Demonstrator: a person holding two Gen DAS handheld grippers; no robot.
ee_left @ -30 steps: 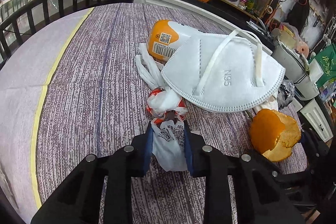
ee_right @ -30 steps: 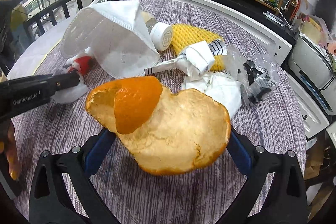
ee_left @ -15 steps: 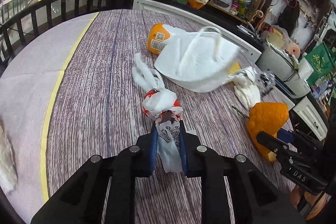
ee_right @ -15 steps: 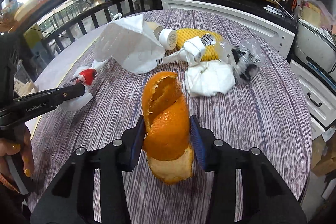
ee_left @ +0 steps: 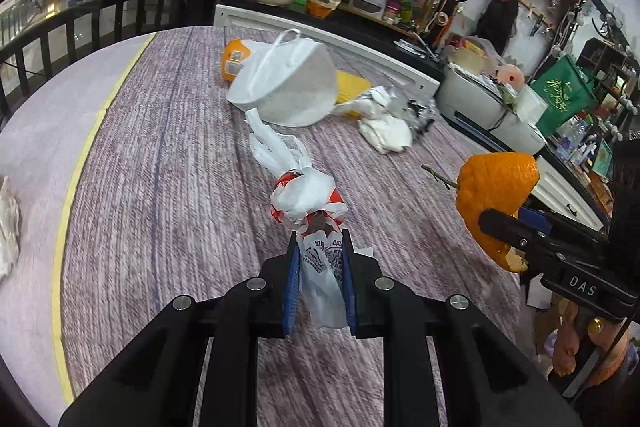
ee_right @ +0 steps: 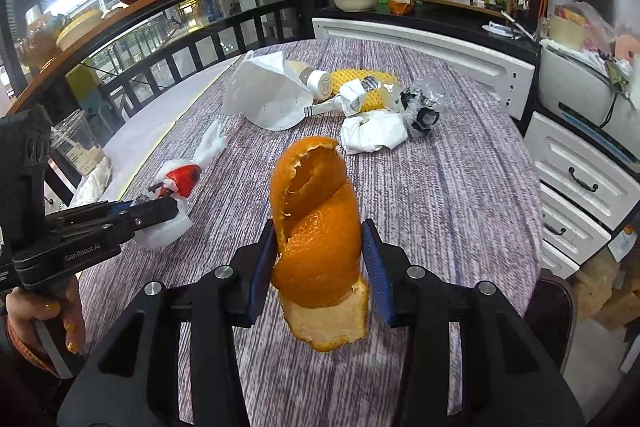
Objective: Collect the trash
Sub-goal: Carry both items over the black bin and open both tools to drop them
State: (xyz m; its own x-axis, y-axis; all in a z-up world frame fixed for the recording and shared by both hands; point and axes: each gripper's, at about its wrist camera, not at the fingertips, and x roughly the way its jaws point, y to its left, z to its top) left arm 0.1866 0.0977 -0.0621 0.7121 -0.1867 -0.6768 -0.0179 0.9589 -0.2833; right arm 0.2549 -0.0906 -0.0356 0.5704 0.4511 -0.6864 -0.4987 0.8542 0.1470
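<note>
While the left gripper (ee_left: pixel 319 263) pinches a knotted plastic bag (ee_left: pixel 306 193), only the right view shows the right gripper (ee_right: pixel 319 255) squeezing the curled orange peel (ee_right: pixel 316 231) from both sides.

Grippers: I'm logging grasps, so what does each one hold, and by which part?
Left gripper pinches the knotted plastic bag by its printed tail end. Right gripper clamps the orange peel across its lower middle.

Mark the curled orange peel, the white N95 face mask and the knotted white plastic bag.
curled orange peel (ee_right: pixel 320 239), right wrist view, outer rind
white N95 face mask (ee_left: pixel 296 95), left wrist view, cup
knotted white plastic bag (ee_left: pixel 306 193), left wrist view, knot
</note>
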